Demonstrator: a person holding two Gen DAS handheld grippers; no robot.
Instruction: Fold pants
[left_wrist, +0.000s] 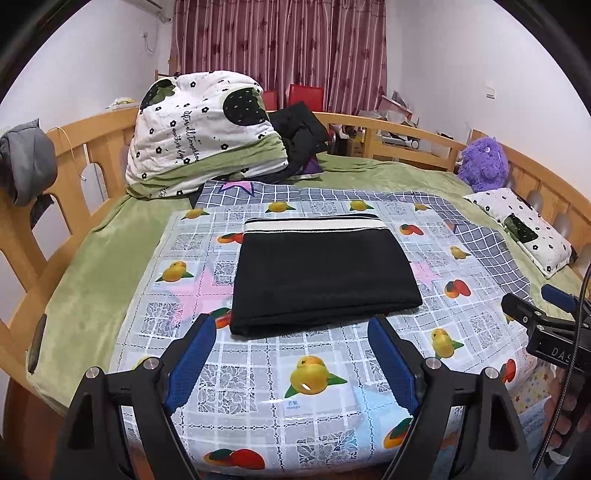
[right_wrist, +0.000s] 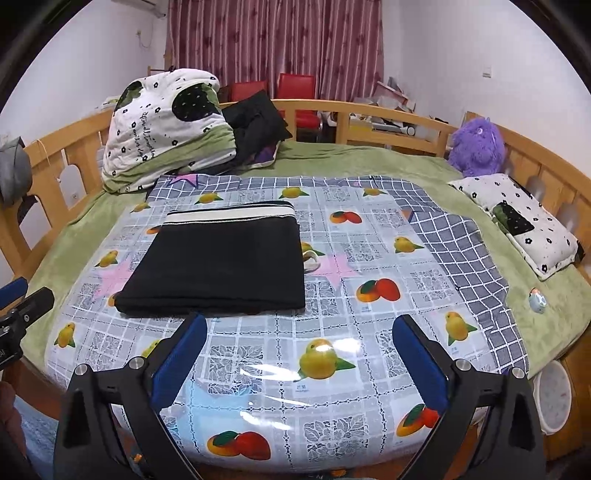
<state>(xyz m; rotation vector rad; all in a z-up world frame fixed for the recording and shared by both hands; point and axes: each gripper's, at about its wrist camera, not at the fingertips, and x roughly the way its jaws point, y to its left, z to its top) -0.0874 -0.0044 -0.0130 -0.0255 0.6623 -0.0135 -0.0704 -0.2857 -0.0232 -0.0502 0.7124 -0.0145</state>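
- black pants (left_wrist: 325, 280), folded into a flat rectangle, lying on the fruit-print plastic sheet (left_wrist: 314, 398) spread over the bed (left_wrist: 96, 258); striped waistband (left_wrist: 314, 225) on the far edge, thick fold edge on the near side.
- long axis of the bundle running left to right across both views.
- left gripper (left_wrist: 291, 332): wide apart, nothing between the pads, hanging just short of the near fold edge, roughly centred on the bundle.
- right gripper (right_wrist: 299, 332): also wide apart and empty, near the same edge, but set toward the bundle's right corner (right_wrist: 301, 306); most of the pants lying ahead and to its left.
- judged: folding looks finished or nearly so; left gripper better placed for any further touch along the near edge.
- folded quilt (left_wrist: 199, 136) well beyond the waistband, purple plush toy (left_wrist: 484, 158) far right of the pants; neither in the way.
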